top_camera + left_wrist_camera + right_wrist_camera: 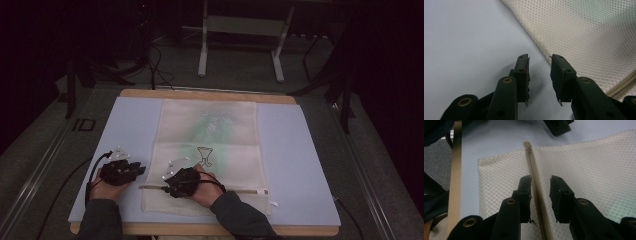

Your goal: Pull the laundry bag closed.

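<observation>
Place: a lab or recording studio, not a home.
Lighting: dark room, black surroundings at the upper left and right of the frame; only the worktop is lit.
Worktop: a pale blue sheet on a wooden board, at centre frame.
Floor: grey carpet, with black cables trailing across it at upper left.
Stands: a white metal frame at top centre; dark tripod-like legs at right.
Rails: metal tracks along the worktop's left side.
</observation>
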Demonstrator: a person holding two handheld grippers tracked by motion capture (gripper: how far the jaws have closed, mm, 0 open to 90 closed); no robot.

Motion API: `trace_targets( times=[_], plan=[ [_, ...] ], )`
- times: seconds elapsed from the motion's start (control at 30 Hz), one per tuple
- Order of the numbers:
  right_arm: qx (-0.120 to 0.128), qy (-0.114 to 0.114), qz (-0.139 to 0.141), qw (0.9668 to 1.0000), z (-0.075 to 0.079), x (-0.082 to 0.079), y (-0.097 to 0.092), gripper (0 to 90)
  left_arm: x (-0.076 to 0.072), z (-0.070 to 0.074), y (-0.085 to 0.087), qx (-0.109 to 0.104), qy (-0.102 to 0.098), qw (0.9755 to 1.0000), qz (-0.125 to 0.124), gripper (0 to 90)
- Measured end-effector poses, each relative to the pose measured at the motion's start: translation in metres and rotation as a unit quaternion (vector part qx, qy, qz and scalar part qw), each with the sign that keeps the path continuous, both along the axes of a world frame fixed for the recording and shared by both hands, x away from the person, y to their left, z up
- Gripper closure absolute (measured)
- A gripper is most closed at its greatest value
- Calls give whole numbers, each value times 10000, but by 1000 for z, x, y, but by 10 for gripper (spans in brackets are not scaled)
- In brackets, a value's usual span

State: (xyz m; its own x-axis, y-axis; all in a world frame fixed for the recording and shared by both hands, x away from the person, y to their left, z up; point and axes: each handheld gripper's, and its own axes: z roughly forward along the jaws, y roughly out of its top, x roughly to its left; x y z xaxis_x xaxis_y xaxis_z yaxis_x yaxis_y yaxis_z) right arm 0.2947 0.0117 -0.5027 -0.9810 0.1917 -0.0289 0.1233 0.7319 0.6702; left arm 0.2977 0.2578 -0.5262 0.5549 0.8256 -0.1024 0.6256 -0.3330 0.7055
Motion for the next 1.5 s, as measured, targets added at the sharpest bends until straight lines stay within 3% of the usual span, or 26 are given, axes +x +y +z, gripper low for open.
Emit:
trace_targets(
  times=[0.57, 1.5],
  plan=[
    [-65, -20, 96, 9999, -5, 0, 25, 704, 0, 0, 1, -9, 3, 10000, 3, 671],
    [88, 75, 91, 9999, -17, 2, 66, 705, 0, 1, 5, -66, -3, 10000, 65, 671]
  ],
)
